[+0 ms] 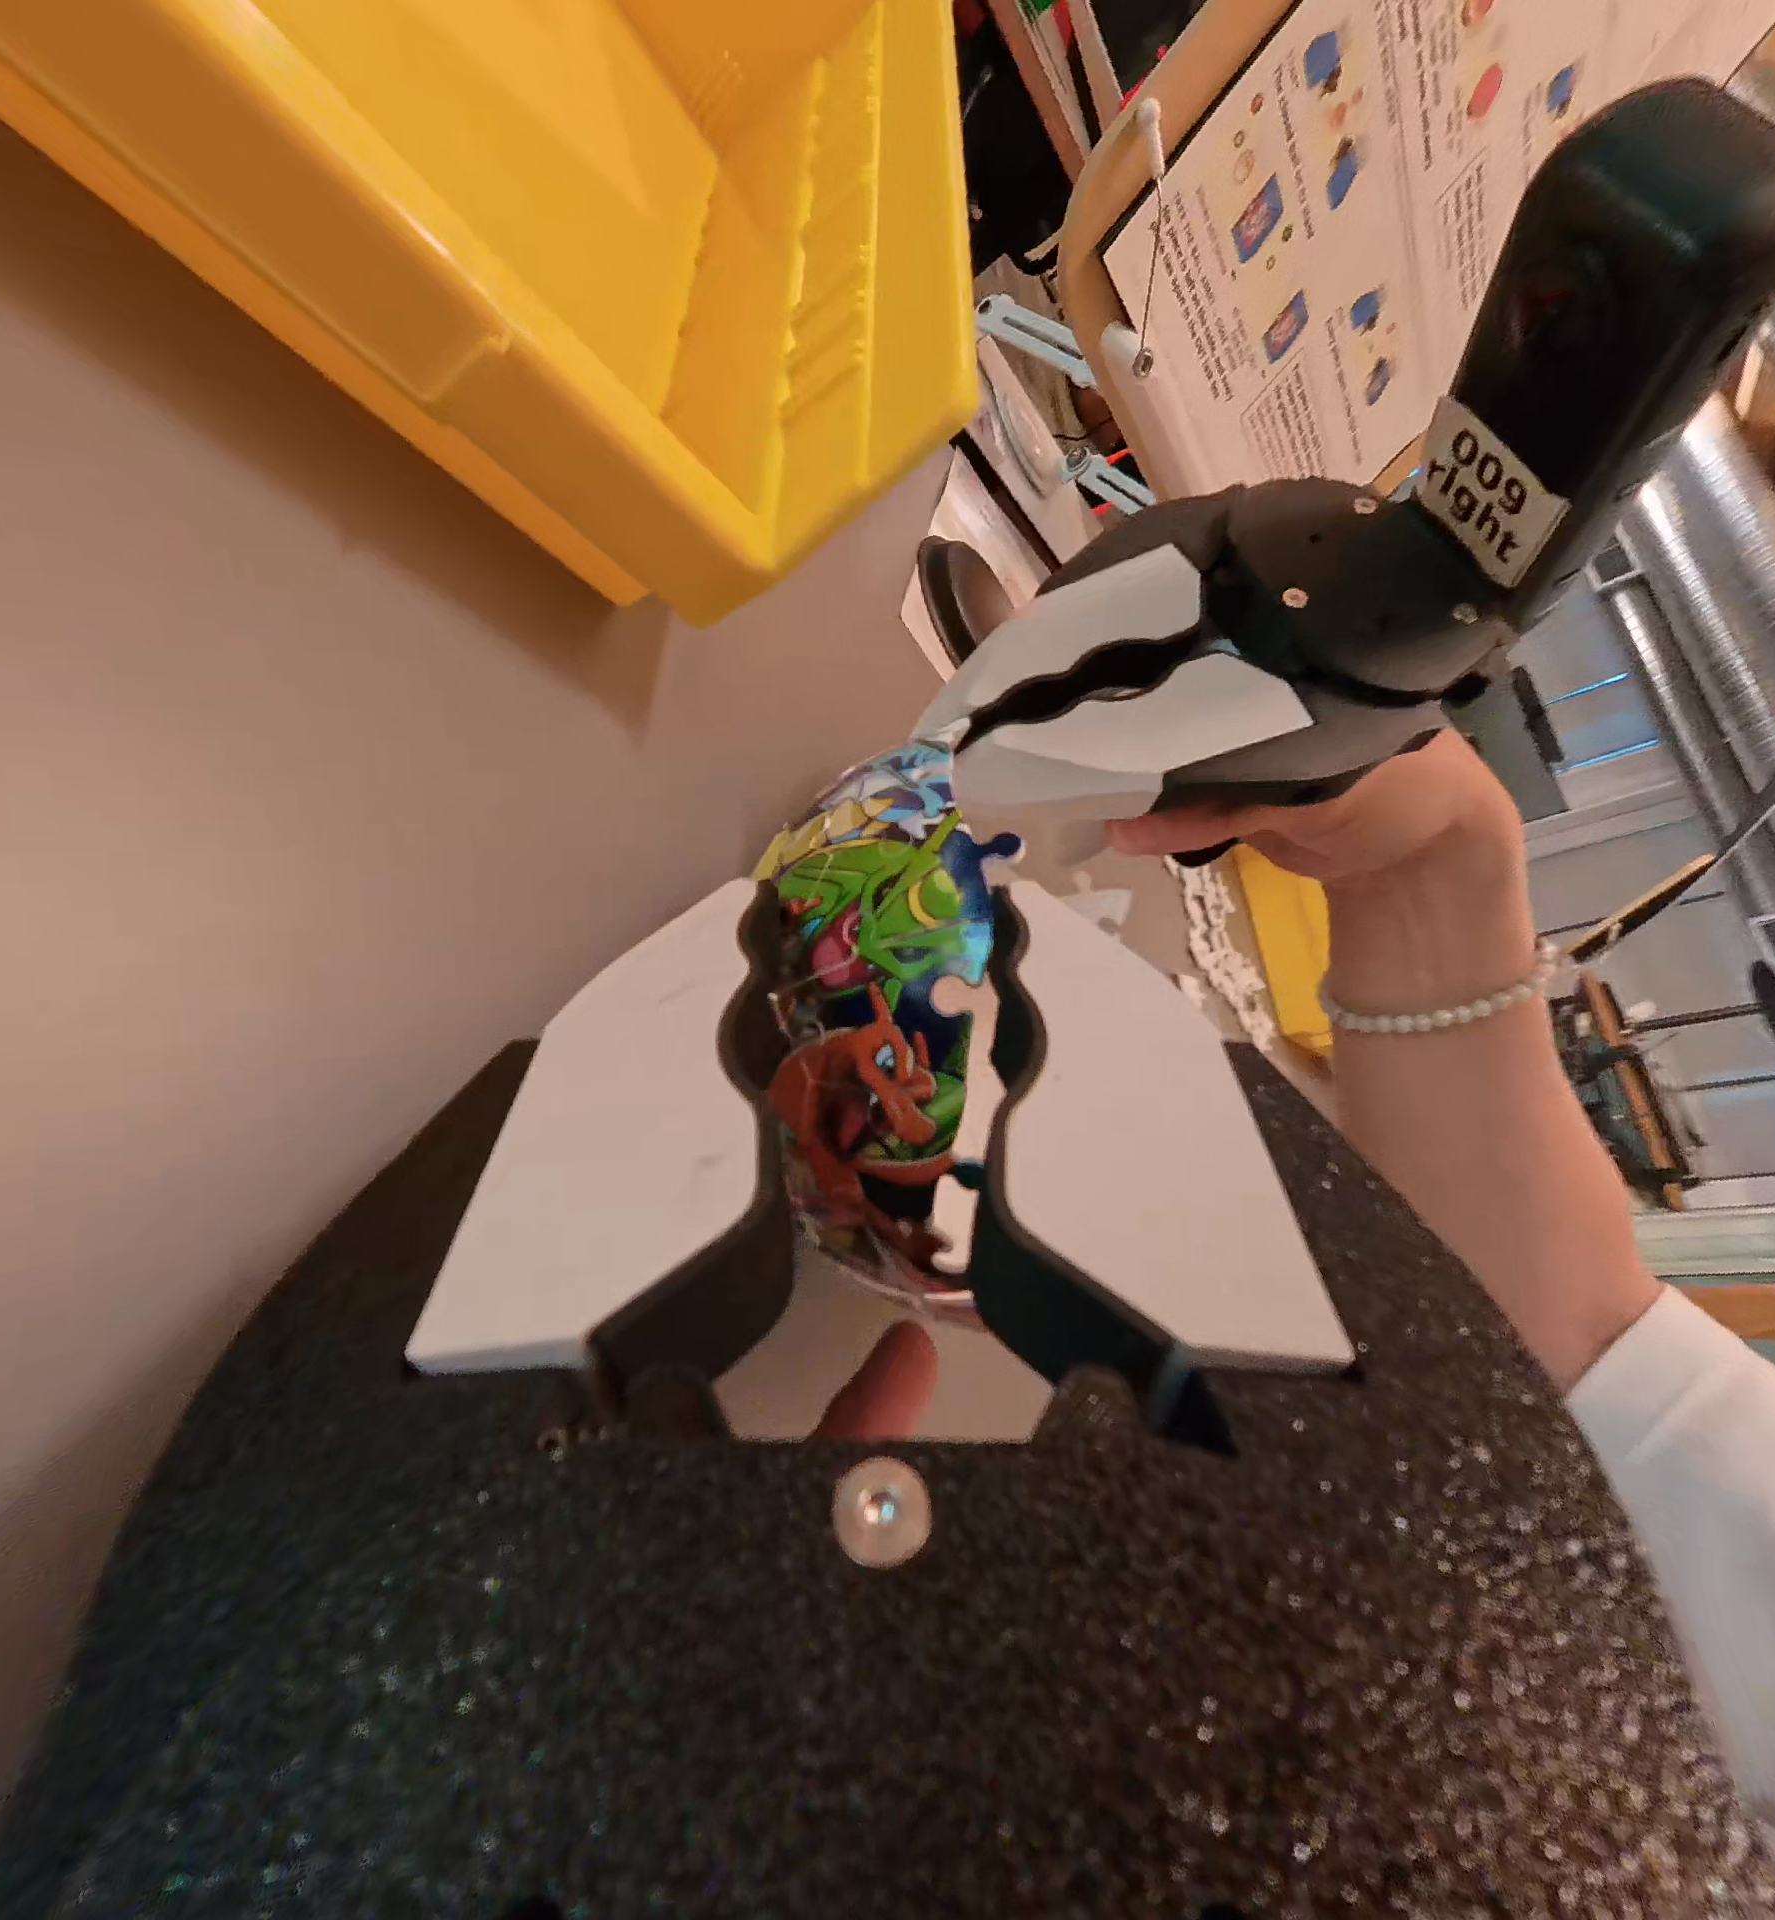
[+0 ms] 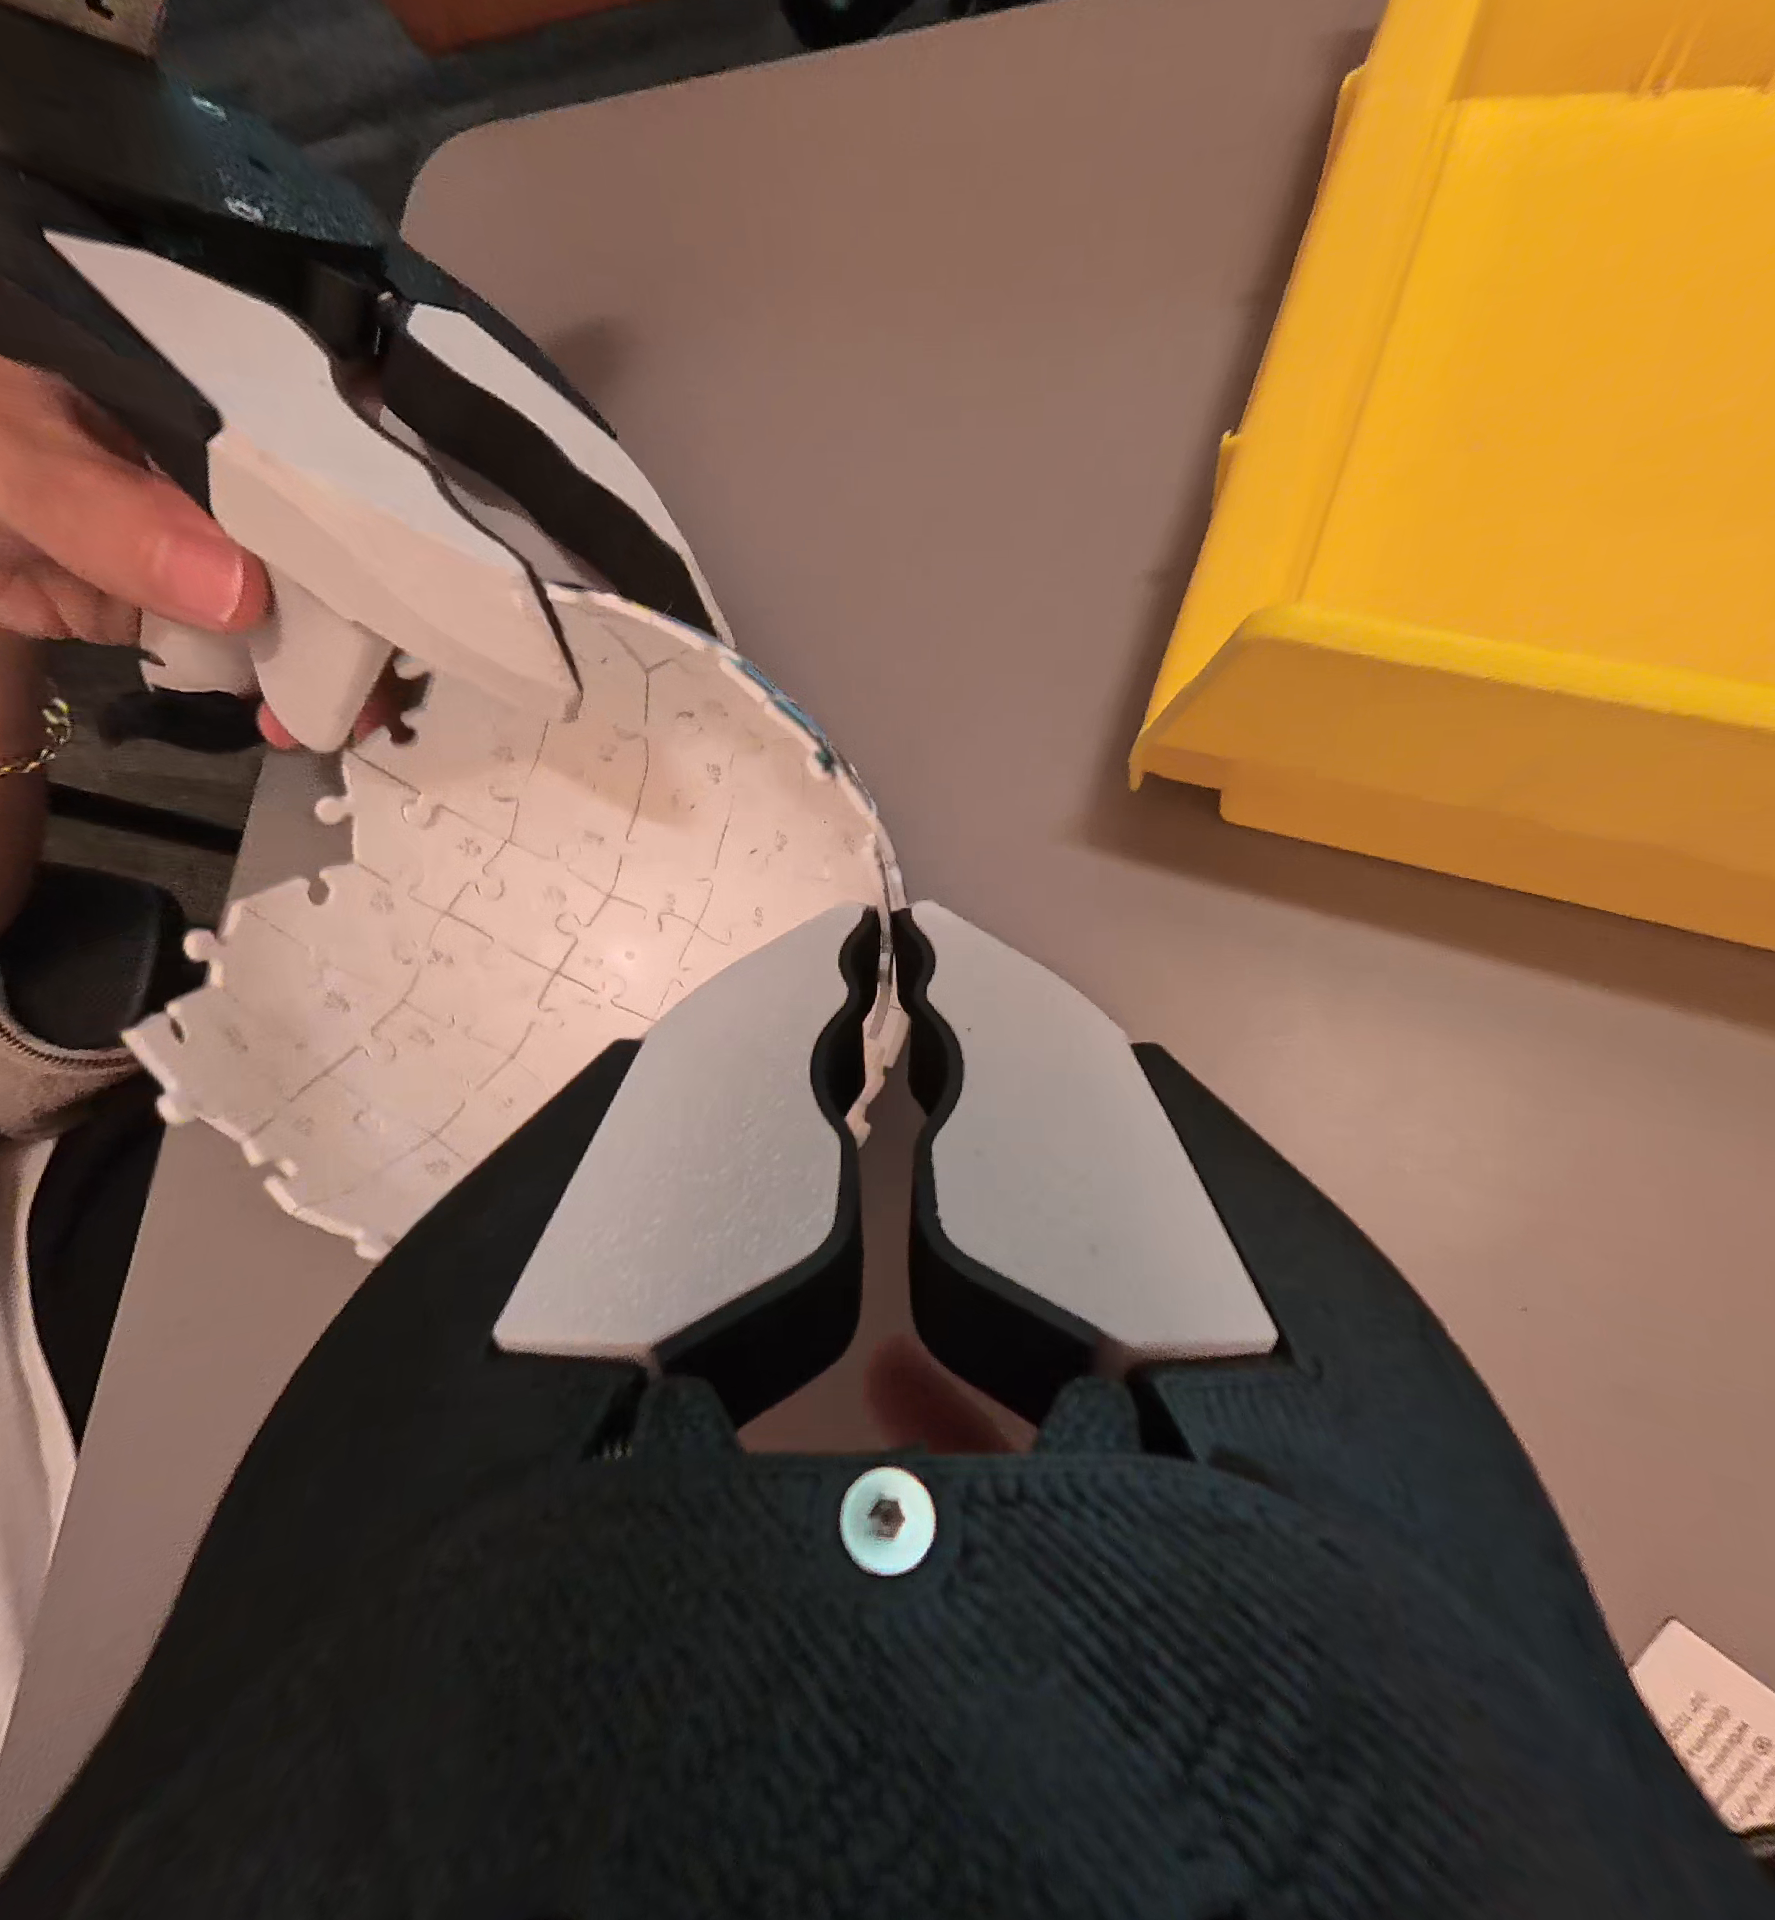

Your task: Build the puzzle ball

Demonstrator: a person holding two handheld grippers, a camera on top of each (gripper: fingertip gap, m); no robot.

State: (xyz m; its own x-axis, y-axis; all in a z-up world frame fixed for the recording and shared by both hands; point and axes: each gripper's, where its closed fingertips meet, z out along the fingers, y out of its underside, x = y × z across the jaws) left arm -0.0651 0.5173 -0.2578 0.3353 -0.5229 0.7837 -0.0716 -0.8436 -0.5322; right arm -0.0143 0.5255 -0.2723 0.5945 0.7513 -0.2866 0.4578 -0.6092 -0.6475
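The partly built puzzle ball [image 1: 862,1049] is a curved shell of joined pieces, colourful outside and white inside [image 2: 550,883], held in the air above the table. In the left wrist view my left gripper [image 1: 878,920] is shut on one edge of the shell, which stands edge-on between the fingers. My right gripper [image 1: 950,753] grips the far upper edge. In the right wrist view my right gripper [image 2: 888,925] is shut on the shell's rim, and the left gripper [image 2: 561,675] clamps the opposite rim at upper left.
A yellow plastic bin [image 1: 550,260] [image 2: 1537,520] stands on the beige table [image 1: 239,831] [image 2: 966,416] beyond the grippers. A printed sheet on a board [image 1: 1330,260] stands behind. A small printed paper [image 2: 1735,1756] lies at the table's near right.
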